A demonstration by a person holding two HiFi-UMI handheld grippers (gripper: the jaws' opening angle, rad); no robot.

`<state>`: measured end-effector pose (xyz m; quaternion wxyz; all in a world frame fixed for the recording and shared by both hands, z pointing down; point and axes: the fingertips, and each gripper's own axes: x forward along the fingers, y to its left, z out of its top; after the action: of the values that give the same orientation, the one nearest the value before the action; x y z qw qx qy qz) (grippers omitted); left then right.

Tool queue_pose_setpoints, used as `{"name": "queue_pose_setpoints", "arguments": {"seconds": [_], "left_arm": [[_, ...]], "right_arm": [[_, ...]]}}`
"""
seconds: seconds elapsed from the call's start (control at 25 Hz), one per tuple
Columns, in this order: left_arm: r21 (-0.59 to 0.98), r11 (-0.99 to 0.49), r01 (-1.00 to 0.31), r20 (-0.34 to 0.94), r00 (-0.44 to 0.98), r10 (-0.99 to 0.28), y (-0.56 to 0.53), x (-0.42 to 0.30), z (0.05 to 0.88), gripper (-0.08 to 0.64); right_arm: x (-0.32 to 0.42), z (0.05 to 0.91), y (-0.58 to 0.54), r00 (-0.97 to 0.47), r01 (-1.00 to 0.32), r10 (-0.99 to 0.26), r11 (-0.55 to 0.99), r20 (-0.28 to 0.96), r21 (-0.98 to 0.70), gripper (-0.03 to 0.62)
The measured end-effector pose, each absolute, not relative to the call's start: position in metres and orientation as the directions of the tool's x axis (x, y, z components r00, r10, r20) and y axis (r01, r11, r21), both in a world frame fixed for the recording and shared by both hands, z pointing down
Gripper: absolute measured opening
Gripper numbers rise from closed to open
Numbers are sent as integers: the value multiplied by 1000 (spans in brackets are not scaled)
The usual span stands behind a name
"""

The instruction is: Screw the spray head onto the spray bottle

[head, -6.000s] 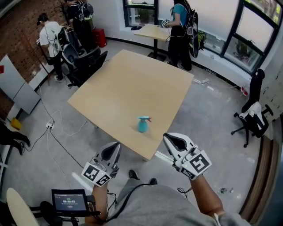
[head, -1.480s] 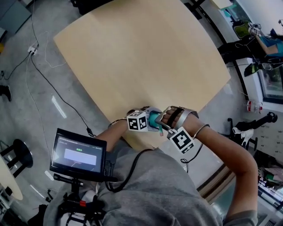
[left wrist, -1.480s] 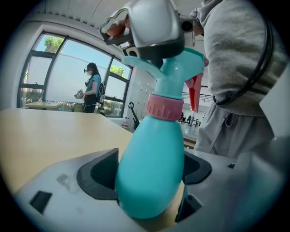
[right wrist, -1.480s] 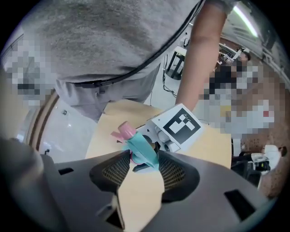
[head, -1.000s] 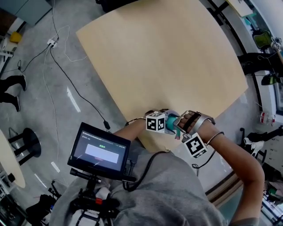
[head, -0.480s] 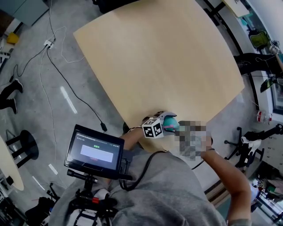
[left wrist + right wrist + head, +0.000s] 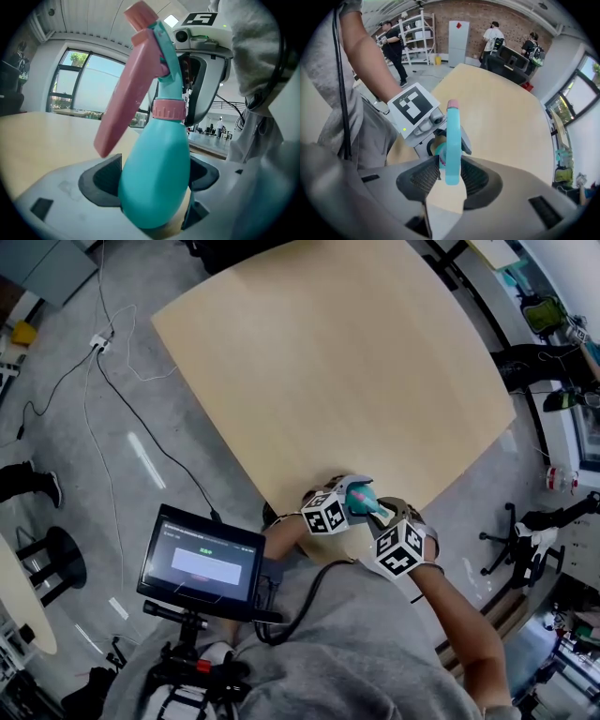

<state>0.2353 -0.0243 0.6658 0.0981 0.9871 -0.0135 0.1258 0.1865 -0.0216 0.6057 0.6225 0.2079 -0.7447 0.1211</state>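
Observation:
At the table's near edge, a teal spray bottle (image 7: 360, 495) is held upright in my left gripper (image 7: 349, 505). In the left gripper view, both pads press the sides of the bottle's belly (image 7: 157, 178). Its pink collar (image 7: 168, 110) and pink trigger (image 7: 126, 93) rise above. My right gripper (image 7: 377, 514) comes down on the spray head from above. In the right gripper view, the teal spray head (image 7: 452, 140) stands between the pads of the right gripper (image 7: 451, 176). These jaws have just been closing and now hug the head. The left gripper's marker cube (image 7: 412, 108) shows behind.
The light wooden table (image 7: 328, 362) stretches away beyond the bottle. A monitor on a stand (image 7: 200, 563) sits at my lower left. Cables (image 7: 112, 352) trail on the grey floor. Several people (image 7: 492, 35) stand by a brick wall far off.
The right gripper has rolled around above the spray head, and its marker cube now faces up just right of the bottle. The left gripper and bottle have stayed in place.

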Motion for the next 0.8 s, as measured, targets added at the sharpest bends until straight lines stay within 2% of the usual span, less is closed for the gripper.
{"name": "queue_pose_setpoints", "arguments": {"seconds": [0.2,0.28,0.4,0.6,0.8], "left_arm": [[199,-979,-51,249,968,0,-26,233,668,377],[201,-978,-52,246,969,-1,-28,232,669,377],[207,-975,-80,249,968,-27,-31,232,669,377],[186,-959,-213,272,949,-158,-38,235,671,377],[155,-913,-377,305,898,-319,-45,238,673,377]], "right_arm": [[183,606,-25,-145,-278,-130,957,981,85,137],[181,609,-27,-142,-285,-106,957,984,62,137],[181,611,-30,-149,-431,-92,902,984,19,133],[189,610,-33,-161,-773,-236,634,958,27,132],[192,609,-37,-138,-904,-340,426,930,21,133]]}}
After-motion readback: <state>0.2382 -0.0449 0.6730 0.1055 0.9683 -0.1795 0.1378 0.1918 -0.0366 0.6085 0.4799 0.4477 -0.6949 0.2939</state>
